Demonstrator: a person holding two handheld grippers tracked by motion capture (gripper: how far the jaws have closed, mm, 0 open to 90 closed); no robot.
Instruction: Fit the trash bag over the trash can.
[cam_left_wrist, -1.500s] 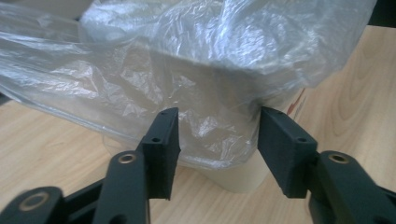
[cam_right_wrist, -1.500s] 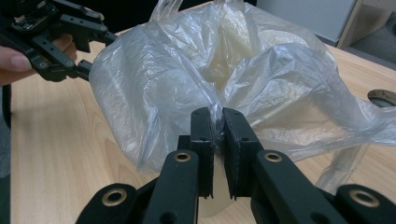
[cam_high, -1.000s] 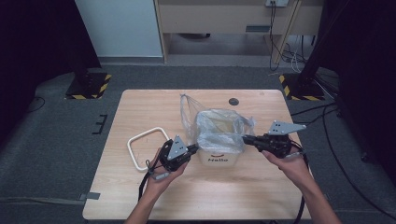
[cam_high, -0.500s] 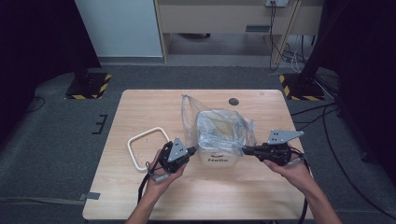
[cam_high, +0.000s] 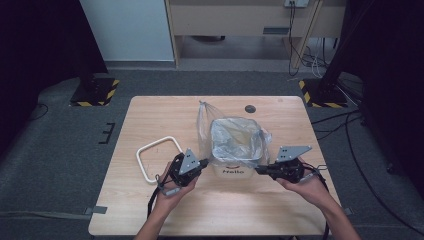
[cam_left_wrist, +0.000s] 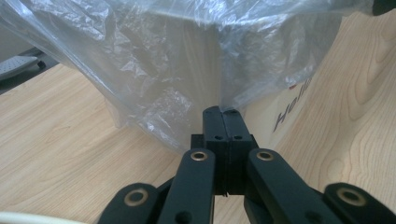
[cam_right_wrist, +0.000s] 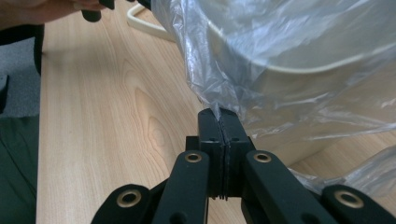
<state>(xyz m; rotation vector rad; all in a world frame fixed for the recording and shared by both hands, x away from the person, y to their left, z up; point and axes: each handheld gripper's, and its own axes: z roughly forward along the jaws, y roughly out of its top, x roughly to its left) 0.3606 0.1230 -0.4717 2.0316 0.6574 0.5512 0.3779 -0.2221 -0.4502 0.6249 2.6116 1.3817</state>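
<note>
Since the clear plastic liner bag (cam_high: 235, 137) drapes over the small white bin (cam_high: 235, 167) near the table's (cam_high: 150, 115) middle, both skirt edges should be drawn down evenly, the left gripper (cam_high: 204, 162) and right gripper (cam_high: 258, 170) each clamped tight on film.

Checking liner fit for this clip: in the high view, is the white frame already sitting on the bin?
No: the white frame lies flat on the table, left of the plastic-lined bin, not touching it.

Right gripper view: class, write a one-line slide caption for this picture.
Shut right tongs pinch the edge of the clear plastic bag draped over a white bin on the wooden table.
</note>
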